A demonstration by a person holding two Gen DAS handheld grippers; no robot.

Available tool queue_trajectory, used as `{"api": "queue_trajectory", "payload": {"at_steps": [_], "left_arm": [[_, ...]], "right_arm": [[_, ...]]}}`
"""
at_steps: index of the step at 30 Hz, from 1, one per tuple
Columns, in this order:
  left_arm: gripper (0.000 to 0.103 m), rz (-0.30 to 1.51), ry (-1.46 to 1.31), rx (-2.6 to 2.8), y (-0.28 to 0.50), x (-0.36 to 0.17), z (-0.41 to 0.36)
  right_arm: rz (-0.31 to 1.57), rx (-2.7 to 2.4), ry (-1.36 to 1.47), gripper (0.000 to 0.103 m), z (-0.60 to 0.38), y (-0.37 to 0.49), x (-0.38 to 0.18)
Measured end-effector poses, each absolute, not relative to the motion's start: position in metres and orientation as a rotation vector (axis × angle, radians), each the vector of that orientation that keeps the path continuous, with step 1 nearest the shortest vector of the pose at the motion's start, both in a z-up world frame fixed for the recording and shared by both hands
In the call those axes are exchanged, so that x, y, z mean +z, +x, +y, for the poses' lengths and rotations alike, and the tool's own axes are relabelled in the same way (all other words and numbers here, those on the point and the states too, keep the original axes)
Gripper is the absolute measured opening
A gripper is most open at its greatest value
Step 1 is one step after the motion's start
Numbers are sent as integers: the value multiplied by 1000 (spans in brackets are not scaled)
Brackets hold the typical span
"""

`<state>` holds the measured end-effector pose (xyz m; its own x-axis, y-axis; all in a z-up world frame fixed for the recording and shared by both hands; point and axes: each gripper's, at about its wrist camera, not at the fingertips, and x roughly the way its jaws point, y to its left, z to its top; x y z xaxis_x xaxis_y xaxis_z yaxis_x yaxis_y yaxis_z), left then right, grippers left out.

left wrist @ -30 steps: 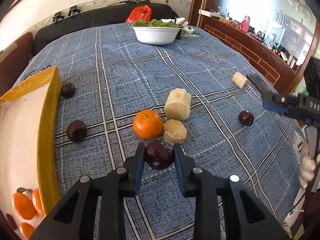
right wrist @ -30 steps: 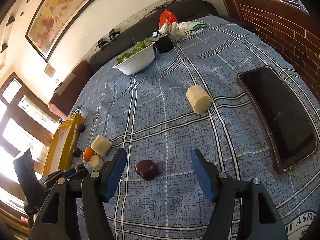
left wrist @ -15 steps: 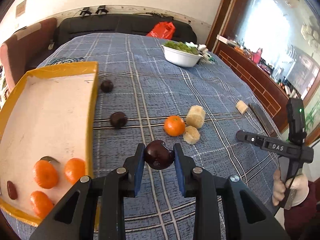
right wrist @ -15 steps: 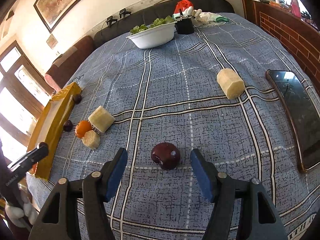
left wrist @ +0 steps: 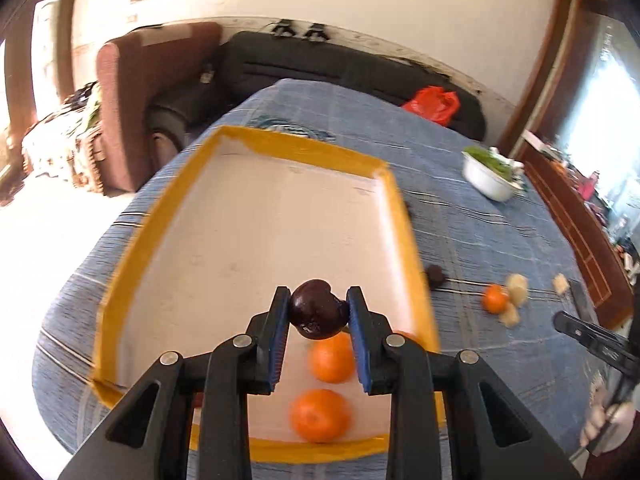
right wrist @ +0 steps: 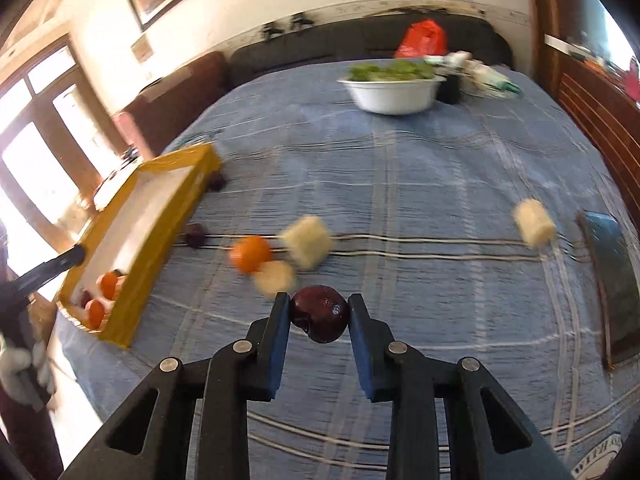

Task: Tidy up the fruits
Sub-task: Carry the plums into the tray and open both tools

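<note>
My left gripper (left wrist: 318, 299) is shut on a dark purple plum (left wrist: 316, 316) and holds it above the yellow-rimmed tray (left wrist: 304, 146), over its near end. Oranges (left wrist: 332, 356) lie in the tray just below. In the right wrist view, my right gripper (right wrist: 319, 305) is shut on a second dark plum (right wrist: 320, 318) just above the blue checked cloth, both pads pressing its sides. An orange (right wrist: 251, 253) and pale peeled chunks (right wrist: 306, 240) lie just beyond it. Two more plums (right wrist: 195, 235) sit against the tray's wall (right wrist: 160, 240).
A white bowl of greens (right wrist: 394, 94) stands at the far end, a red bag (right wrist: 424, 38) behind it. Another pale chunk (right wrist: 534, 222) lies at the right, next to a dark flat slab (right wrist: 612, 276). A sofa and a chair border the table's far side.
The left gripper carried its plum leftward from the cloth to above the tray. The right gripper's jaws closed on the plum that lay between them and swung toward the tray side.
</note>
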<state>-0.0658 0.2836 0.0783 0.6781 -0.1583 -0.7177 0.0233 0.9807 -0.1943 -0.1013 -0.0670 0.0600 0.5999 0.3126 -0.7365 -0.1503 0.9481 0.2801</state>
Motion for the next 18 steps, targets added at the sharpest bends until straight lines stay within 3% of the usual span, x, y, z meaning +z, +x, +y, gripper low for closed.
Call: {"api": "queue_trajectory", "payload": {"at_steps": [11,18], "left_arm": [[28,901,-185,-18,-38,54,323],[28,916,-215,-27,-31,47,331]], "right_arm": [[971,659,63,33,107,-92,72],[1120,719,-46,33,177,-71,47]]}}
